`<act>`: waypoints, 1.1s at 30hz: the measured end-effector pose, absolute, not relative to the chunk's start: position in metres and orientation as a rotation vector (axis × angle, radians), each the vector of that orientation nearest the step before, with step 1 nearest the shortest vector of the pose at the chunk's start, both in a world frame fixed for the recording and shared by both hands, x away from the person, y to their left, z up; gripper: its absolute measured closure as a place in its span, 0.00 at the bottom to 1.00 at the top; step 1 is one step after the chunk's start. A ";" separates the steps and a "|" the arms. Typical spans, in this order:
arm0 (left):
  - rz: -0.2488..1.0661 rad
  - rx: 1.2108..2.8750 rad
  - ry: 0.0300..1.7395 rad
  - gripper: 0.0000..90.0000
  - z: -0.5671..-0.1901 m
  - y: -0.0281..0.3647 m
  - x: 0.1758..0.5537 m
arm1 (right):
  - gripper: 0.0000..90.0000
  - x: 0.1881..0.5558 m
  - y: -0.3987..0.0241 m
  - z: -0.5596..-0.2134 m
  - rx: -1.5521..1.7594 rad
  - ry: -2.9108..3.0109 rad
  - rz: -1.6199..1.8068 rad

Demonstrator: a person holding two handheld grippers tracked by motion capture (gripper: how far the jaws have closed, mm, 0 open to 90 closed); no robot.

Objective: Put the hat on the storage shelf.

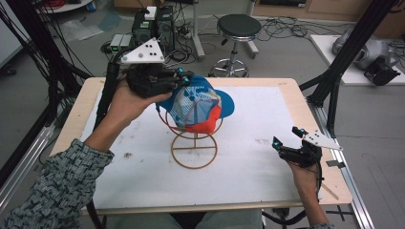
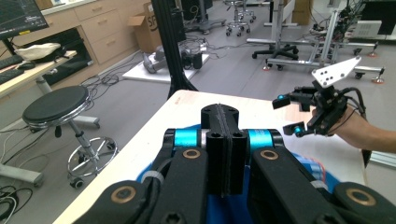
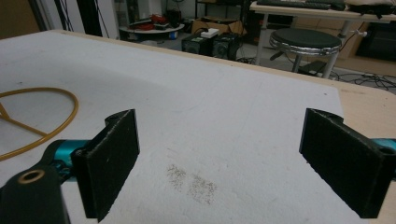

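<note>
A blue cap (image 1: 200, 102) with a white patterned panel and an orange part sits on a gold wire stand (image 1: 194, 152) in the middle of the table. My left gripper (image 1: 185, 76) is at the cap's upper back edge. In the left gripper view its jaws (image 2: 223, 135) are pressed together, with the cap's blue fabric (image 2: 223, 207) right under them. My right gripper (image 1: 289, 138) hovers low over the table's right front, jaws wide apart with nothing between them (image 3: 231, 161). The stand's base ring (image 3: 74, 103) lies to its left. The right gripper (image 2: 292, 114) also appears far off in the left gripper view.
A white mat (image 1: 267, 119) covers the wooden table. Black frame posts (image 1: 334, 90) stand at both sides. Behind the table on the floor are a round stool (image 1: 237, 28), black boxes (image 1: 153, 28) and cables.
</note>
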State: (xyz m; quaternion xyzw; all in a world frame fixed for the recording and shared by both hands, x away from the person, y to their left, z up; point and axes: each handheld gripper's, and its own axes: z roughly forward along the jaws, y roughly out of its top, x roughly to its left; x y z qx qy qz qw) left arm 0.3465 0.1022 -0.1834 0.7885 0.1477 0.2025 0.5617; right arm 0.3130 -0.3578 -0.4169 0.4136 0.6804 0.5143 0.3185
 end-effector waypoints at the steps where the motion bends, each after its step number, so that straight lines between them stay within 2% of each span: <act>1: 0.470 1.853 0.354 0.99 -0.186 0.103 0.346 | 0.12 0.313 -0.358 -0.417 1.082 1.789 1.350; 23: 0.426 1.833 0.393 0.99 -0.218 0.120 0.341 | 0.12 0.314 -0.358 -0.417 1.091 1.792 1.347; 33: 0.413 1.808 0.353 0.99 -0.210 0.118 0.327 | 0.12 0.314 -0.358 -0.417 1.091 1.793 1.346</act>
